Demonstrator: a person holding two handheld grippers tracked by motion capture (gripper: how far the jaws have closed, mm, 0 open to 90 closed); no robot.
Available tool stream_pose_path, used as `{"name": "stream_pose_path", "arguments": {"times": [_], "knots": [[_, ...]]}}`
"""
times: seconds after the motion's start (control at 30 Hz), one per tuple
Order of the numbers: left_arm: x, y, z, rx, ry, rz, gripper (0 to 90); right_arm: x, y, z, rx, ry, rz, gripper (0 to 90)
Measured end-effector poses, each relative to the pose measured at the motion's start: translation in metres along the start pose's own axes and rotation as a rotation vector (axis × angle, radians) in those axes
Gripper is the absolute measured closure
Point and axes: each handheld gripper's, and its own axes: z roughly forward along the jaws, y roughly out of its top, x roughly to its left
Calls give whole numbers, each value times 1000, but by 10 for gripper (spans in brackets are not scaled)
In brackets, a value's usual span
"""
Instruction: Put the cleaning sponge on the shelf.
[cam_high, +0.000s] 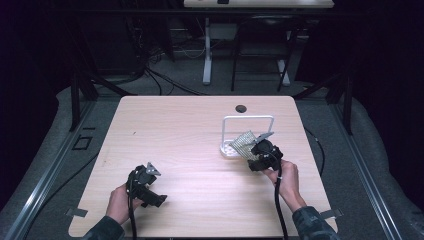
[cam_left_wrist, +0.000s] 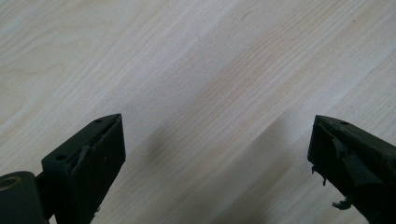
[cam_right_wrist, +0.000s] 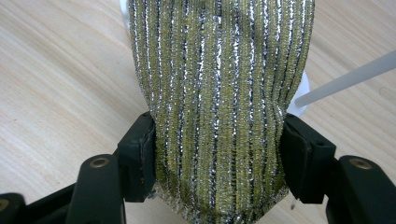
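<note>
A yellow-green sponge with silver and black stripes (cam_right_wrist: 219, 93) is squeezed between the two black jaws of my right gripper (cam_right_wrist: 217, 154), which is shut on it. From above, that sponge (cam_high: 244, 141) hangs over the base of a white wire rack (cam_high: 248, 118) at the table's right, with the right gripper (cam_high: 255, 149) just in front of it. My left gripper (cam_high: 159, 200) rests low near the front left of the table. Its jaws stand wide apart over bare wood, open (cam_left_wrist: 217, 158), with nothing between them.
The light wooden table (cam_high: 190, 140) has a dark round cable hole (cam_high: 241, 108) at its far edge. A thin white rod of the rack (cam_right_wrist: 345, 79) crosses beside the sponge. Beyond the table stand dark frames, cables and another desk's legs.
</note>
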Motion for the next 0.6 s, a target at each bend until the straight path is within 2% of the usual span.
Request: {"name": "stream_pose_path", "arguments": {"times": [0.33, 0.6], "knots": [[0, 0, 0, -3, 2, -3, 42, -4, 6, 8, -5, -5, 22, 365], [-1, 0, -1, -1, -3, 2, 42, 2, 16, 8, -5, -2, 12, 366]]}}
